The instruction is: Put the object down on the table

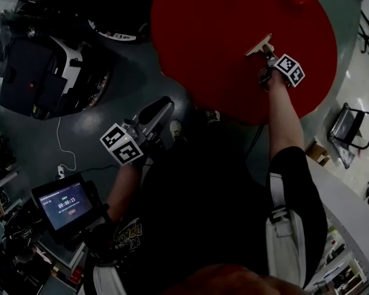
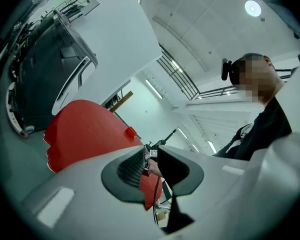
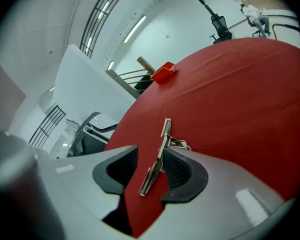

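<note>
Going left to right: down on the floor at the far left there's a small lit screen on a stand, nowhere near the action. My left hand-held gripper hangs off the desk's near edge, out over the floor. Its jaws are a little apart with nothing in the gap, and you can see the red top straight through it. So that one's out of the picture for this job.

The red round desk fills the middle. My right hand-held gripper is over the desk's near part with its jaws spread wide. The metal clip sits right in that gap. It stands on edge and tips over against the right-side pad, while the left-side pad is clear of it, so nothing is squeezing it. Its long axis runs straight out along the jaws, with the far end poking past the tips over the red top. I can't tell for sure whether the bottom edge is fully resting on the desk (looks like it, I'd guess).

My read is that pulling straight back along that axis is the clean way out. Going sideways would likely knock it flat.

Farther on, a small red block sits by the far rim, well apart. A folding chair stands on the floor at the far right. Nothing's in the way.
</note>
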Motion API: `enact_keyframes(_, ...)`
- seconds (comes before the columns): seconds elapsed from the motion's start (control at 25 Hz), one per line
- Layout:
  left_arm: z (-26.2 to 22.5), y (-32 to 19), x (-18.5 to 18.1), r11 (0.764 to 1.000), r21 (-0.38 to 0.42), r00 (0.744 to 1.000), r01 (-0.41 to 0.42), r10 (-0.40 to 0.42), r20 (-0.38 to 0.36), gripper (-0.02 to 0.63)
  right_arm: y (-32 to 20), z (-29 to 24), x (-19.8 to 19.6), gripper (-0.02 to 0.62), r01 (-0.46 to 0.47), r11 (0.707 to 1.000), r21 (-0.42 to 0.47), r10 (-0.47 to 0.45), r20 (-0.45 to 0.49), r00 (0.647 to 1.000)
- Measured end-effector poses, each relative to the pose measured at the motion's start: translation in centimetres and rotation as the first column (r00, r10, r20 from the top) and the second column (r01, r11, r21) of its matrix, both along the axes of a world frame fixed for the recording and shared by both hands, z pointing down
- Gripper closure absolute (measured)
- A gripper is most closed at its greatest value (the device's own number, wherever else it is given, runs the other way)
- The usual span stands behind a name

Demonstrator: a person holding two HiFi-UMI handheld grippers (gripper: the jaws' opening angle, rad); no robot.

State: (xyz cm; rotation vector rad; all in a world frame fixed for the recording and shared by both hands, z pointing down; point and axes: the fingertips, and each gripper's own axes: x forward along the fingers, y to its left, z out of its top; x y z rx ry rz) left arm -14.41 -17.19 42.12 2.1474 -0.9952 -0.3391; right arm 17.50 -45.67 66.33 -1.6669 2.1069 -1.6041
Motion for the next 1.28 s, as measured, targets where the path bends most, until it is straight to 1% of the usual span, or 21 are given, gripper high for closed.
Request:
enact_keyframes(0.12,0.2,0.4,-0.1,1.0,-0.004,1.0,-0.007,0.007,0.002,0.522,0.6,0.5,1.1,0.443,-0.041,0.999,-0.009,0.041,-0.018,0.999)
enact_keyframes(0.24,0.4,0.7,-0.2,1.0,-0.008,1.0,-0.02,0.02,-0.007,0.522,1.6,0.0,2.0,0.443,-0.078,0.997,0.008,0.078,-0.019,0.997)
enact_keyframes(0.32,0.2,0.9,-0.4,0.999,-0.001,0.999,-0.032,0.032,-0.012,0.522,2.5,-0.5,2.4,0.448,-0.088,0.996,0.027,0.089,-0.035,0.995)
enact_keyframes(0.4,-0.2,1.0,-0.3,0.999,0.013,0.999,-0.05,0.05,-0.015,0.522,3.4,-1.7,1.9,0.456,-0.062,0.996,0.059,0.066,-0.063,0.996)
enact_keyframes(0.52,-0.9,1.3,0.0,0.996,0.035,0.997,-0.081,0.082,-0.013,0.522,5.3,-5.1,-0.5,0.474,0.037,0.99,0.139,-0.024,-0.097,0.995)
enact_keyframes(0.56,-1.0,1.3,0.0,0.995,0.039,0.996,-0.088,0.089,-0.014,0.522,6.1,-6.6,-1.7,0.474,0.079,0.982,0.173,-0.061,-0.106,0.992)
enact_keyframes(0.64,-1.1,1.4,-0.1,0.994,0.048,0.994,-0.102,0.103,-0.023,0.522,7.9,-9.4,-4.5,0.491,0.173,0.955,0.239,-0.143,-0.139,0.98)
enact_keyframes(0.76,-1.2,1.6,0.0,0.989,0.063,0.99,-0.135,0.137,-0.035,0.522,10.8,-13.7,-8.7,0.491,0.293,0.899,0.325,-0.24,-0.194,0.951)
enact_keyframes(0.84,-1.6,2.1,0.1,0.985,0.069,0.985,-0.161,0.164,-0.046,0.523,13.1,-16.6,-10.9,0.491,0.332,0.867,0.373,-0.27,-0.208,0.94)
enact_keyframes(0.92,-1.7,2.6,0.1,0.982,0.065,0.982,-0.177,0.181,-0.048,0.523,15.6,-19.0,-12.7,0.491,0.345,0.846,0.407,-0.286,-0.2,0.937)
enact_keyframes(1.0,-1.5,3.2,-0.1,0.982,0.05,0.983,-0.181,0.183,-0.033,0.529,18.2,-20.7,-14.1,0.491,0.344,0.836,0.428,-0.296,-0.177,0.939)
enact_keyframes(1.12,-0.4,4.4,-0.2,0.979,0.042,0.98,-0.199,0.199,-0.003,0.529,22.7,-22.6,-15.3,0.491,0.321,0.829,0.458,-0.289,-0.14,0.947)
enact_keyframes(1.2,0.5,5.3,0.1,0.976,0.038,0.977,-0.214,0.213,0.02,0.529,25.6,-23.6,-15.5,0.491,0.292,0.83,0.475,-0.269,-0.116,0.956)
enact_keyframes(1.28,1.5,6.2,0.6,0.973,0.035,0.972,-0.227,0.225,0.062,0.531,28.3,-24.2,-15.4,0.491,0.254,0.839,0.481,-0.243,-0.087,0.966)
